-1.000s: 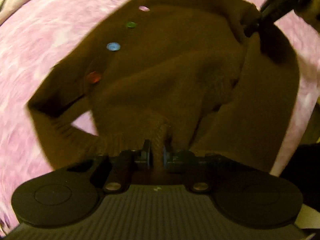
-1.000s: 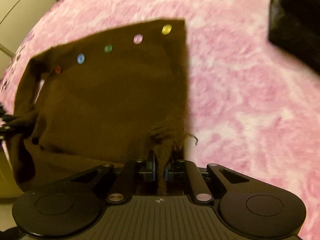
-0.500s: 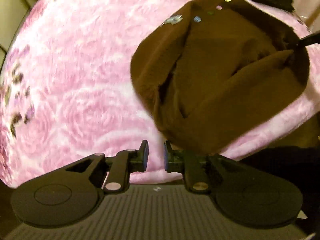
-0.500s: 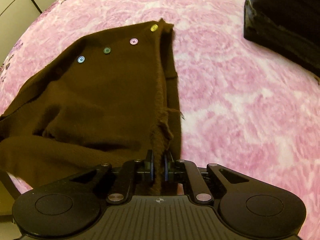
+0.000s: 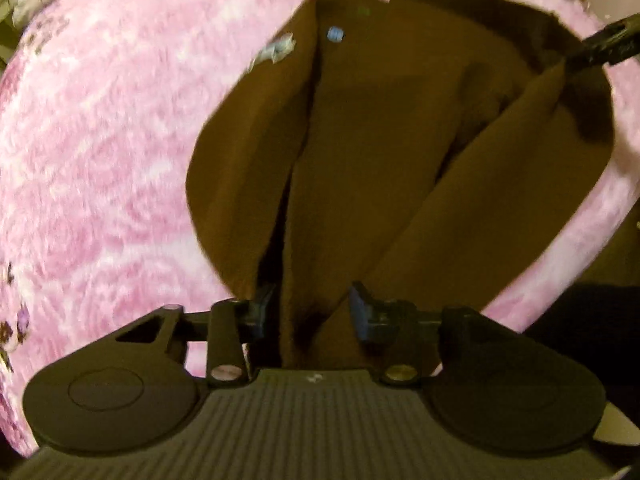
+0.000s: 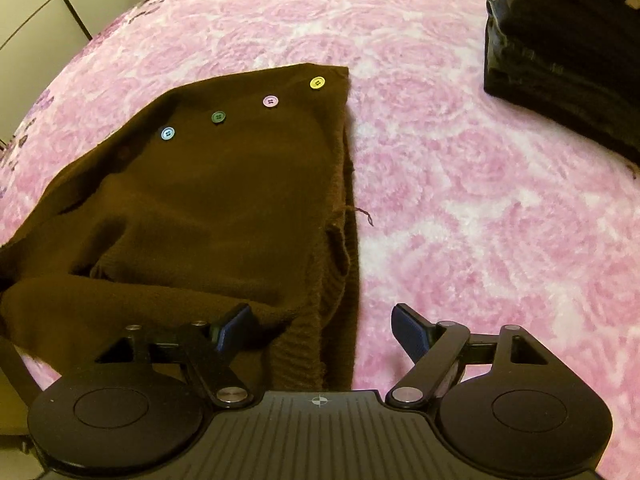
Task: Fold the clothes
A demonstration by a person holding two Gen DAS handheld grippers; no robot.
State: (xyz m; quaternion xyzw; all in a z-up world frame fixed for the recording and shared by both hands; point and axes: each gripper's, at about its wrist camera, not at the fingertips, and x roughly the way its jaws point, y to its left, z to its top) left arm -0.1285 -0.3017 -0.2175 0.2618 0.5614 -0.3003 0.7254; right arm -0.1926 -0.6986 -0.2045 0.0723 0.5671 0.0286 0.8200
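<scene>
My right gripper (image 6: 318, 330), jaws wide apart, sits at the ribbed hem of the brown cardigan (image 6: 224, 200) on the pink blanket (image 6: 460, 200), its long axis running 6-to-12 w/ buttons (image 6: 271, 101) at 11; left gripper (image 5: 312, 314), jaws also apart, straddles a fold.

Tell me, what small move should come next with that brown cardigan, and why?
Probably close the left gripper on the cloth between its fingers. Both grippers are open, and the brown cardigan lies loose on the pink blanket, a sleeve crossing it. The left fingers already straddle a fold near the edge, so gripping there could start the next fold.
</scene>
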